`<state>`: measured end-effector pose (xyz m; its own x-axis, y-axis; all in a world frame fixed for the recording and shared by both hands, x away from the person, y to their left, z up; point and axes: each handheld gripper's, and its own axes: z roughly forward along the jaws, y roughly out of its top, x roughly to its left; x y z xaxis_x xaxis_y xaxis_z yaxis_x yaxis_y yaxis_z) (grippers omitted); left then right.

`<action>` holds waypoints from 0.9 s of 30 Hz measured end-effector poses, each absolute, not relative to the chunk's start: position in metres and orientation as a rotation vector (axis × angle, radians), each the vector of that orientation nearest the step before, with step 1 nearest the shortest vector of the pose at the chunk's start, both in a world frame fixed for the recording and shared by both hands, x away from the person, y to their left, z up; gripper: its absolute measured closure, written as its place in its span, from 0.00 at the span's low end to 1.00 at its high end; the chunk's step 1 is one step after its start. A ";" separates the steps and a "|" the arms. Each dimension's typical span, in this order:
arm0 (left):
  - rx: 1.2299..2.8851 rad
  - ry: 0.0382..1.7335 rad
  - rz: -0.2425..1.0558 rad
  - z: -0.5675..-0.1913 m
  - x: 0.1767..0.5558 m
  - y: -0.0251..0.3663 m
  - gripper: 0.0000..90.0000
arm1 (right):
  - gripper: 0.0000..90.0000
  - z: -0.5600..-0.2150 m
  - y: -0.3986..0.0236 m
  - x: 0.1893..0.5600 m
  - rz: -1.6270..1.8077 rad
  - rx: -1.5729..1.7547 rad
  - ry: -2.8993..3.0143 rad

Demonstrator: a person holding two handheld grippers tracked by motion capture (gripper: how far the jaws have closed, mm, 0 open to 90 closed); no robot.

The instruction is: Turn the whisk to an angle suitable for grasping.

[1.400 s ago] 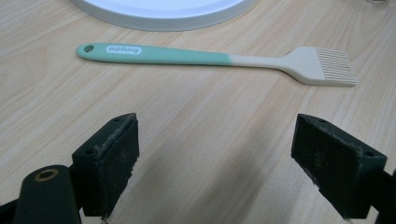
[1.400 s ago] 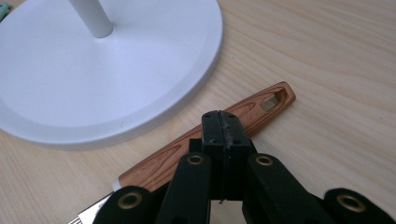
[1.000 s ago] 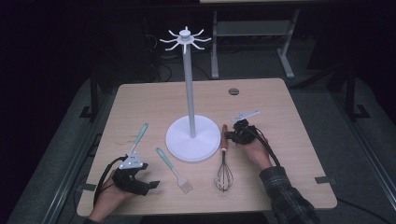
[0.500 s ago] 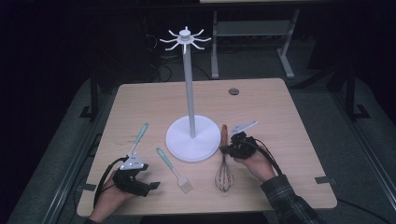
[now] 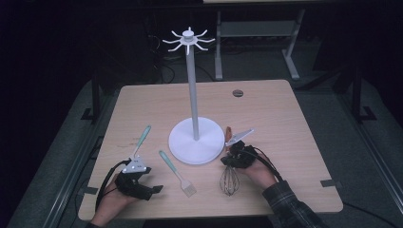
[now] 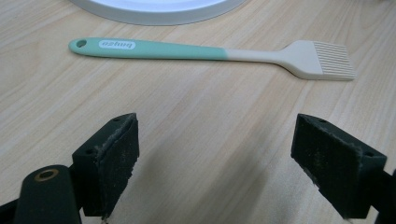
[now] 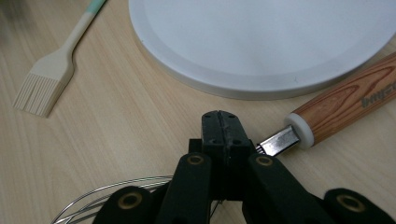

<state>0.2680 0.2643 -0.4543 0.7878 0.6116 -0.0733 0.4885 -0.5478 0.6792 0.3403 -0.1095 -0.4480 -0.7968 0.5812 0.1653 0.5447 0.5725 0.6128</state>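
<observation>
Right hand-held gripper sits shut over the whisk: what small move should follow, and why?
Probably open the right hand-held gripper before gripping: its jaws are closed together above the whisk, beside the metal neck by the wooden handle, with nothing visibly between them.

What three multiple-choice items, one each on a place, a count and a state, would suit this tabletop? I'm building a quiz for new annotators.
1. Where does the wire whisk with the wood-grain handle lie?
A. Beside the white round base of the hook stand, under the right gripper
B. Hanging from the stand's top
C. At the table's far edge

2. How many mint-handled utensils lie on the pale wooden table?
A. None
B. Two
C. Five

3. How do the left gripper's jaws stand?
A. Shut on the whisk
B. Shut on a brush
C. Open, nothing between them

Answers: 1 A, the high view shows the whisk at the base's right edge below the hand. 2 B, the silicone pastry brush and a second mint-handled tool. 3 C, the left gripper view shows bare wood between the spread pads.
</observation>
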 end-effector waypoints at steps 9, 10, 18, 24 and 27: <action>2.263 0.810 0.224 -0.455 0.268 0.264 0.16 | 1.00 -0.447 -0.121 0.338 1.025 1.004 2.730; 2.262 0.810 0.224 -0.455 0.268 0.264 0.16 | 1.00 -0.447 -0.123 0.338 1.024 1.006 2.730; 2.264 0.809 0.226 -0.455 0.268 0.264 0.16 | 1.00 -0.447 -0.140 0.337 0.995 1.040 2.712; 2.265 0.811 0.226 -0.455 0.268 0.264 0.16 | 1.00 -0.446 -0.155 0.338 0.959 1.073 2.702; 2.264 0.811 0.227 -0.455 0.268 0.264 0.16 | 1.00 -0.446 -0.166 0.340 0.940 1.108 2.692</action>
<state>0.2679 0.2640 -0.4545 0.7875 0.6124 -0.0693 0.4878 -0.5507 0.6773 0.3403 -0.1659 -0.4458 -0.7345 0.6618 0.1501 0.6112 0.5492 0.5698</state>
